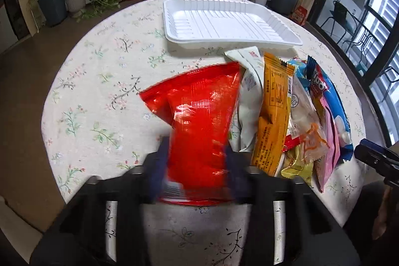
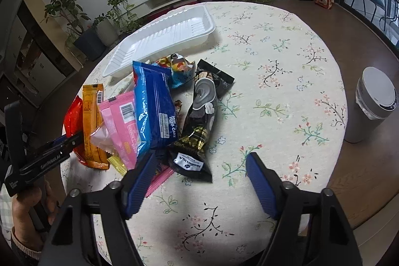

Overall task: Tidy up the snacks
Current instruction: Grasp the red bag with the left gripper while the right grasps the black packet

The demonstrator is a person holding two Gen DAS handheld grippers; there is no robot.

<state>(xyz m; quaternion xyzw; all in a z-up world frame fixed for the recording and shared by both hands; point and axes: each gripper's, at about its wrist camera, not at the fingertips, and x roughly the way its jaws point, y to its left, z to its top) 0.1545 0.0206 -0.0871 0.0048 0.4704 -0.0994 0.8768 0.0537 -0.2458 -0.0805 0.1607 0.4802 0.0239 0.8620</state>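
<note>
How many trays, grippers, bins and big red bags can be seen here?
white tray: 1
grippers: 2 (left gripper, right gripper)
lidded bin: 1
red bag: 1
Total: 5

1. We see bare table (image 2: 286,71) on the right side.
2. The snack pile (image 2: 154,111) blocks the middle.
3. The white tray (image 1: 224,21) stands behind the pile, touching it.
</note>
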